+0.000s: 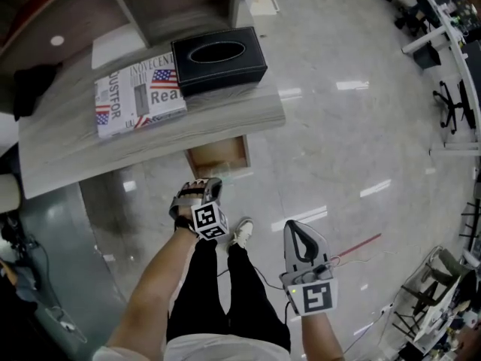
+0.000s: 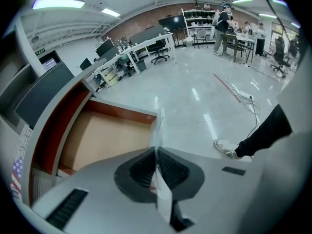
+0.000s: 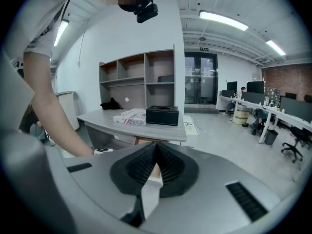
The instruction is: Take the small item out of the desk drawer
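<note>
The desk drawer stands pulled out under the front edge of the grey desk. In the left gripper view the drawer's pale wooden bottom looks bare. My left gripper hangs just in front of the drawer, over the floor. Its jaws are shut, and a thin, pale, see-through strip sticks out from between them edge-on. What the strip is I cannot tell. My right gripper is lower right, away from the desk, shut with nothing in it.
On the desk lie a book with a flag cover and a black tissue box. Open shelves stand behind the desk. The person's white shoe is under the left gripper. Cables lie on the glossy floor, with office desks and chairs farther off.
</note>
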Demonstrator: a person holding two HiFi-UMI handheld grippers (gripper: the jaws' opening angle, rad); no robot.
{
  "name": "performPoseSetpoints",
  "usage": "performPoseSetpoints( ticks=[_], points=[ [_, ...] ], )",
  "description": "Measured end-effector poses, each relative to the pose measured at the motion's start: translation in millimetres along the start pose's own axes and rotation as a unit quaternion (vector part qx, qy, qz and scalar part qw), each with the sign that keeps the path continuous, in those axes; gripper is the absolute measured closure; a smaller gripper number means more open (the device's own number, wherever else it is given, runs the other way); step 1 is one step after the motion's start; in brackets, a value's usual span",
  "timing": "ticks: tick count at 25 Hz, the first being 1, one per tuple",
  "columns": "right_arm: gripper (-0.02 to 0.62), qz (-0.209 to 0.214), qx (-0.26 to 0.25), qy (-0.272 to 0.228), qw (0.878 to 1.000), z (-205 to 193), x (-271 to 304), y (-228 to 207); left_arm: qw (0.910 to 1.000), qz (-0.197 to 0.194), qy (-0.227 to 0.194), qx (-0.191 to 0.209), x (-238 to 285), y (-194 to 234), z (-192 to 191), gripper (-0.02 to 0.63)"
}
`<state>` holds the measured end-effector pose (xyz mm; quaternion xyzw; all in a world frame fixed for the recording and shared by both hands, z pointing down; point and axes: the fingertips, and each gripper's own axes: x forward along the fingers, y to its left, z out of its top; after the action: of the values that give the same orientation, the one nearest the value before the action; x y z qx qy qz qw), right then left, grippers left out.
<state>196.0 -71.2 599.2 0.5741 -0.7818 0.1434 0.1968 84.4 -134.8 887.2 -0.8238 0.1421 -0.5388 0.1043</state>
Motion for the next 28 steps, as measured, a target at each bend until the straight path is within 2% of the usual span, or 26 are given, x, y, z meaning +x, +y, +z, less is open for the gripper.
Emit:
performPoseSetpoints(
  ticks=[9,16,22,28],
  points=[
    [0.575,-0.019,-0.041,-0.053,0.998,83,-37,0,0.9979,0.022,-0.044,-0.043,-77,44,28,0.588],
    [0.575,0.007,-0.064,-0.088,0.994,130,-44,22,0.9852,0.073,-0.109,-0.11,-161,86,41,0.588],
    [0.575,0.03,-0.072,-0.109,0.991,152,-49,42,0.9717,0.113,-0.134,-0.159,-223,105,28,0.588],
    [0.575,0.046,-0.078,-0.124,0.988,168,-50,50,0.9445,0.155,-0.19,-0.218,-296,130,37,0.588]
  ],
)
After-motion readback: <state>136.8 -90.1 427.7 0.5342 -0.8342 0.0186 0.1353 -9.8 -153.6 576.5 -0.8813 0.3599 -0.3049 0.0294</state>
